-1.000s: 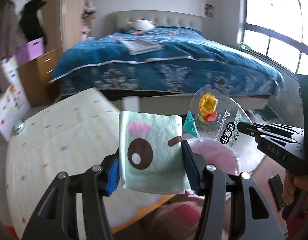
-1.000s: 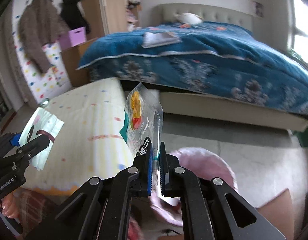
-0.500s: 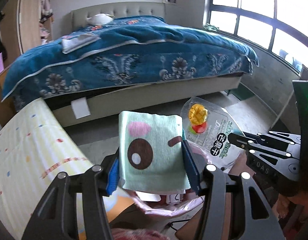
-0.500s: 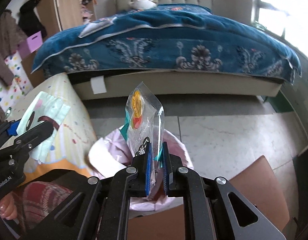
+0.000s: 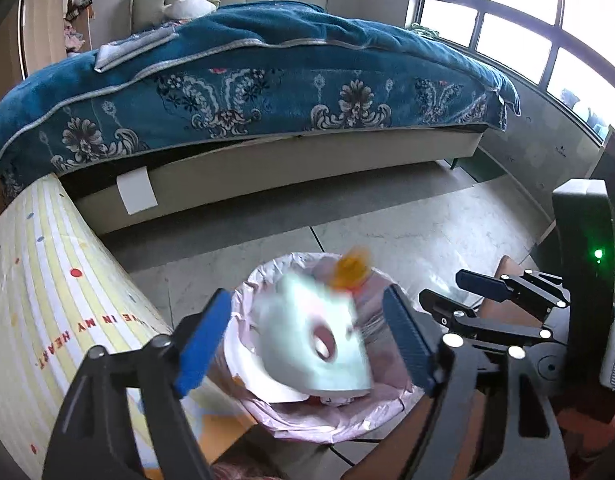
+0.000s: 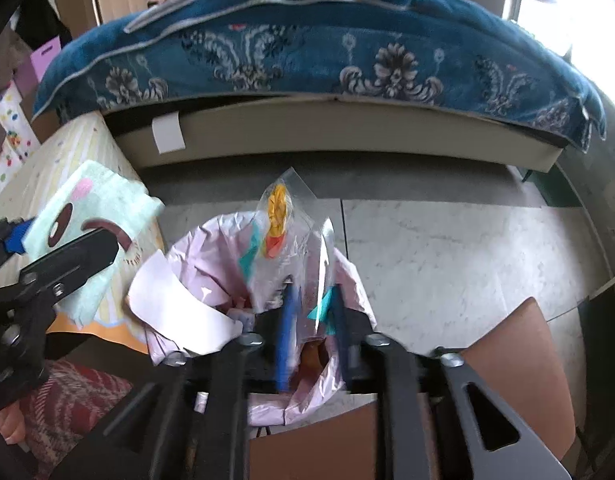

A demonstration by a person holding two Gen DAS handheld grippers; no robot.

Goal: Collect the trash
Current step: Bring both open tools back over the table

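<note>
Tongs first, left wrist view: left gripper (image 5: pixel 305 296) jaws spread wide, gripping nothing. Mint tissue pack (image 5: pixel 311 344) is motion-blurred between the jaws, clear of both blue pads, right over the pink-lined trash bin (image 5: pixel 263 280). Looks like it is in free fall. Right gripper (image 5: pixel 443 288) sits just right of the bin, jaws parted and empty. Orange blur of the snack wrapper (image 5: pixel 353 268) is over the bin's far rim. Yellow striped mat (image 5: pixel 47 300) is at left, bed (image 5: pixel 267 80) behind.

Step, my read: drop-off of both trash items into the bin. Next move probably calls for a check that both landed inside the liner. Then pull both tools back and up, clear of the rim, and go for any remaining trash.

Right wrist view: right gripper (image 6: pixel 311 312) points down over the bin mouth (image 6: pixel 211 240), pads apart with a gap. Clear snack wrapper (image 6: pixel 283 220) stands between and above them, loose and not pinched. Left gripper (image 6: pixel 63 240) comes in from the left edge, angled toward the bin. Tissue pack (image 6: pixel 95 196) lies against its finger, so this view can't settle its grip. White paper (image 6: pixel 175 304) is already in the bin.
</note>
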